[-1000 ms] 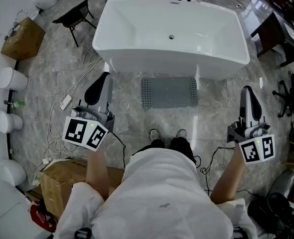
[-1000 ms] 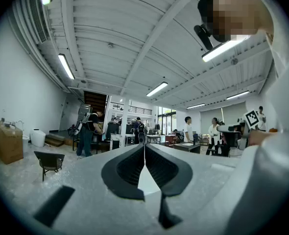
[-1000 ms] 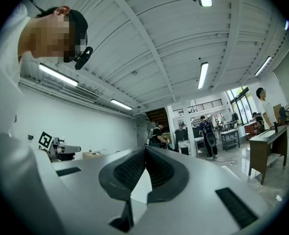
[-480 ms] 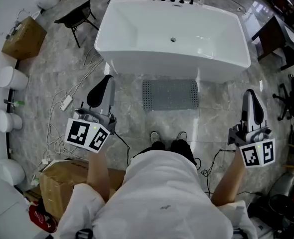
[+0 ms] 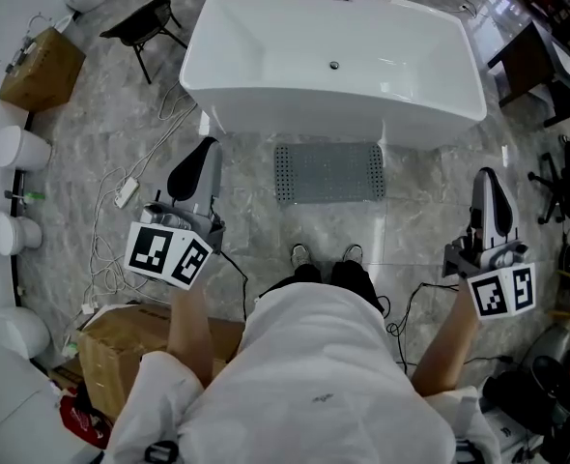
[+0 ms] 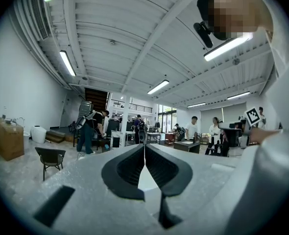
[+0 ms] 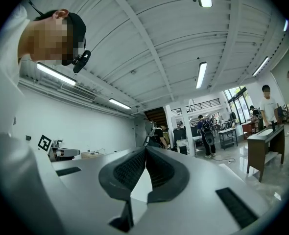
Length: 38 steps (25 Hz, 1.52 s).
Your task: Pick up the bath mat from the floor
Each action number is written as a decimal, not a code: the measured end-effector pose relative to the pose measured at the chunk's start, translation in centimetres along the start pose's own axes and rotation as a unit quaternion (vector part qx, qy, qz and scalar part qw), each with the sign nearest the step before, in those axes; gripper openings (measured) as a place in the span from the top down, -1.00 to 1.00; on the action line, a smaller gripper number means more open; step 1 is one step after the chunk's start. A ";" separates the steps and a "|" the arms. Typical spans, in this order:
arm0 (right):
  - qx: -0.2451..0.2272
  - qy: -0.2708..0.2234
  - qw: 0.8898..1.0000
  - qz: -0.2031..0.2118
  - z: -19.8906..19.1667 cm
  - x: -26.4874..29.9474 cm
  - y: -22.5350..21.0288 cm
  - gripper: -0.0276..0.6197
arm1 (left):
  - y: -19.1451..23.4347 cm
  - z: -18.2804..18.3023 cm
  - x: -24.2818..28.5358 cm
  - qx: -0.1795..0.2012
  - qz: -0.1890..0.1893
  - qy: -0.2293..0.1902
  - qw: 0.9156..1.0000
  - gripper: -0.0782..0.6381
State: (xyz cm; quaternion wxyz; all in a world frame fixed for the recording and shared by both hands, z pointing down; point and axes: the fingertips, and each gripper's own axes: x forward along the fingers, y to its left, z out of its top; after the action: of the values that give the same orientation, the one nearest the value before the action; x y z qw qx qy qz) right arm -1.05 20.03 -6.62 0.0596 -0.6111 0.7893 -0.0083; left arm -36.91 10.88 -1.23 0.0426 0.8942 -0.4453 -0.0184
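A grey dotted bath mat (image 5: 329, 172) lies flat on the marble floor, right in front of the white bathtub (image 5: 266, 66). I stand just behind it; my shoes (image 5: 326, 256) are near its front edge. My left gripper (image 5: 201, 153) is held up at the left of the mat, level, its jaws shut with nothing between them (image 6: 144, 148). At the mat's right my right gripper (image 5: 487, 179) is also shut and empty (image 7: 145, 151). Both gripper views look out across the room, so the mat is out of their sight.
Cables and a power strip (image 5: 126, 196) trail over the floor at the left. A cardboard box (image 5: 121, 351) sits by my left leg, a black folding chair (image 5: 148, 25) at the far left, dark furniture (image 5: 541, 75) at the right. Several people stand across the hall (image 6: 90, 129).
The head view has shifted slightly; both grippers stay raised in about the same places. The mat has not moved.
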 end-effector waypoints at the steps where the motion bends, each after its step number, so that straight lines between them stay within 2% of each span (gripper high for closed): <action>1: 0.000 0.005 1.000 -0.002 -0.3 0.0 0.1 0.89 | 0.1 -0.4 0.1 -0.005 0.000 0.003 1.000 0.74; 9: 0.001 0.050 0.998 -0.025 -2.5 -0.9 -0.4 0.89 | 0.5 -3.3 1.5 -0.032 -0.013 0.029 0.999 0.74; 16: 0.012 0.073 0.997 -0.036 -4.2 -0.5 -3.5 0.89 | -0.5 -5.0 4.3 -0.024 -0.021 0.055 0.998 0.74; 20: -0.007 0.084 0.996 -0.032 -5.0 0.6 -5.5 0.89 | -0.9 -5.4 5.7 -0.024 -0.011 0.063 0.998 0.74; 25: 0.000 0.090 0.996 -0.024 -5.7 2.0 -9.1 0.89 | -2.2 -5.9 7.9 -0.026 0.003 0.075 0.997 0.74; 31: 0.019 0.121 0.992 -0.002 -8.0 3.7 -14.0 0.89 | -3.9 -7.3 10.9 -0.033 0.026 0.094 0.995 0.74; 38: 0.022 0.178 0.984 0.010 -14.0 6.2 -20.5 0.89 | -6.6 -11.6 14.8 -0.045 0.034 0.123 0.991 0.74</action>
State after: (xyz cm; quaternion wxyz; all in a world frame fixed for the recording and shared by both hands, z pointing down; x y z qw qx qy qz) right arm 15.75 8.01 8.52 -0.0685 -0.5905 0.7930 -0.1333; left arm -21.93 3.73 9.80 0.1380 0.8713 -0.4653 0.0732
